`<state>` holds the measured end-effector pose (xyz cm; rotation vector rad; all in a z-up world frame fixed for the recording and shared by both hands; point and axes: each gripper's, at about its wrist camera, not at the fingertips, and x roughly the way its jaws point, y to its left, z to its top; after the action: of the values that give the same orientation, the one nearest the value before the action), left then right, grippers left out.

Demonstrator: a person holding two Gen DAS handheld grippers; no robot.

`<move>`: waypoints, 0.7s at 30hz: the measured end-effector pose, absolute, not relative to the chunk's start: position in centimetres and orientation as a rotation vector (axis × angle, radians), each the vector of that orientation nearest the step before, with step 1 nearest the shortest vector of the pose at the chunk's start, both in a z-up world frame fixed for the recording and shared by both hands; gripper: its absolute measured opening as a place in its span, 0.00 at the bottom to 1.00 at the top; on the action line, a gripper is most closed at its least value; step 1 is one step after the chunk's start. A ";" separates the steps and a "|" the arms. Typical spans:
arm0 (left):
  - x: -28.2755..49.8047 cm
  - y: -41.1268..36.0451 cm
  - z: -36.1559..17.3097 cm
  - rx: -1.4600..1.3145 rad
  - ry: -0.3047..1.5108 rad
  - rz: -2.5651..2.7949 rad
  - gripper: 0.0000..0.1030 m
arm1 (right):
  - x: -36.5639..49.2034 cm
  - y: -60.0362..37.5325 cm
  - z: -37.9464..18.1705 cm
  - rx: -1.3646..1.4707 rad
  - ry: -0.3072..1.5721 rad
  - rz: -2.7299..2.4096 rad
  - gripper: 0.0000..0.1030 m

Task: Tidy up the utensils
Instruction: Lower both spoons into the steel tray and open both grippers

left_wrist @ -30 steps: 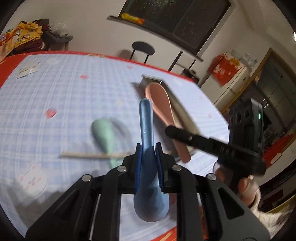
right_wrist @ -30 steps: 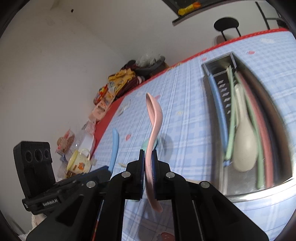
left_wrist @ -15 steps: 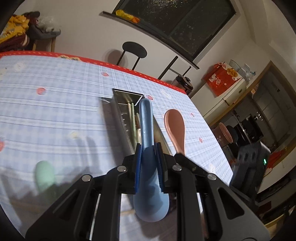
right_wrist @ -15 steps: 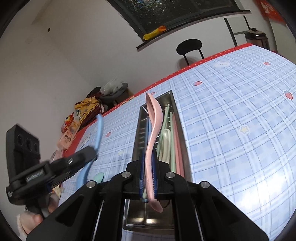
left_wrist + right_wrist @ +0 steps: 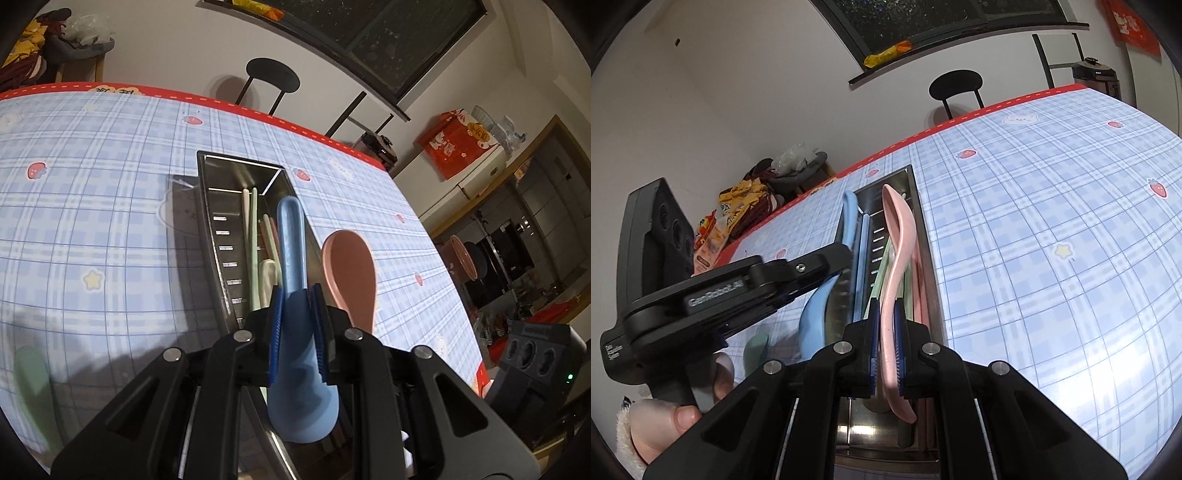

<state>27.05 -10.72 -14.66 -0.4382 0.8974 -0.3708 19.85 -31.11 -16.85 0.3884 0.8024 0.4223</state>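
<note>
We are now holding both tools over the steel utensil tray (image 5: 207, 206), having swung in from the open tabletop (image 5: 92, 221): left tool (image 5: 297, 325) clamping the blue spoon (image 5: 291, 251), right tool (image 5: 886, 343) clamping the pink spoon (image 5: 899, 251). Release looks imminent. A green spoon (image 5: 31, 384) is lying outside. A black chair (image 5: 271, 74) and dark window (image 5: 406, 40) are standing behind.

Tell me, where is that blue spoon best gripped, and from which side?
Probably the narrow neck just ahead of its bowl, approached from the bowl end, pads on the two side edges, as the left tool holds the blue spoon now. It is slim there, and the handle points forward over the metal tray.
</note>
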 end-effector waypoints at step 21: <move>21.8 -5.8 -9.7 -0.256 0.739 -0.260 0.83 | 18.2 -29.5 -15.4 0.223 0.730 0.349 0.85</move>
<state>21.79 -5.75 -9.68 -0.2558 0.7395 -0.2604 18.17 -29.46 -15.44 0.2229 0.7298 0.3486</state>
